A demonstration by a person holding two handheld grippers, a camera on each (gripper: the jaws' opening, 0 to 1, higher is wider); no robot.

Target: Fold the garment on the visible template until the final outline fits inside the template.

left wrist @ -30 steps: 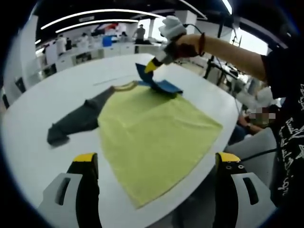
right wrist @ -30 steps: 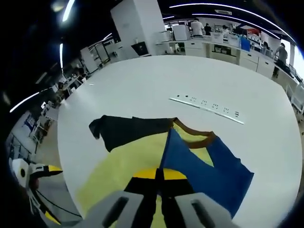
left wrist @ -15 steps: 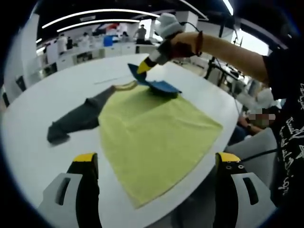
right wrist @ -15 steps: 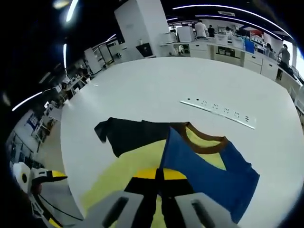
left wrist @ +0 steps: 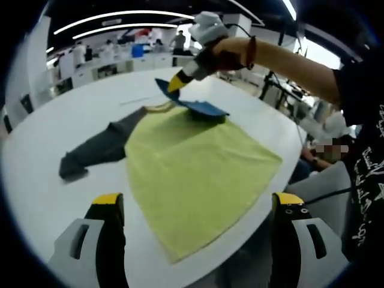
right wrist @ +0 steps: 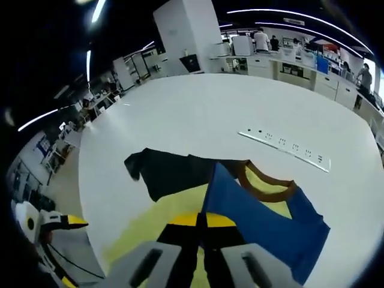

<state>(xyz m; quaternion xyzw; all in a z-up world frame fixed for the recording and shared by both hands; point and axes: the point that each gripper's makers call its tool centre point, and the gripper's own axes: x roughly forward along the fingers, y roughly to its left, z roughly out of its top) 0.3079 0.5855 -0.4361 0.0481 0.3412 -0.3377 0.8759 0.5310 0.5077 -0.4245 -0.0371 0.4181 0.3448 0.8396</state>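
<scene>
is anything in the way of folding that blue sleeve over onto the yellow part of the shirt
Nothing visible is. The right gripper is shut on the blue sleeve, lifted above the yellow body, whose surface lies bare. The dark sleeve lies off to the far side, and the left gripper hangs open near the hem, touching nothing.

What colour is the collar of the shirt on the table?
Brown. The collar shows best in the right gripper view, edging the neck opening between yellow body and blue sleeve.

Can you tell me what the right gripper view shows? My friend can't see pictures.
The right hand-held gripper is shut on the blue sleeve of a yellow shirt, lifting it over a white table. The dark sleeve lies flat.
</scene>
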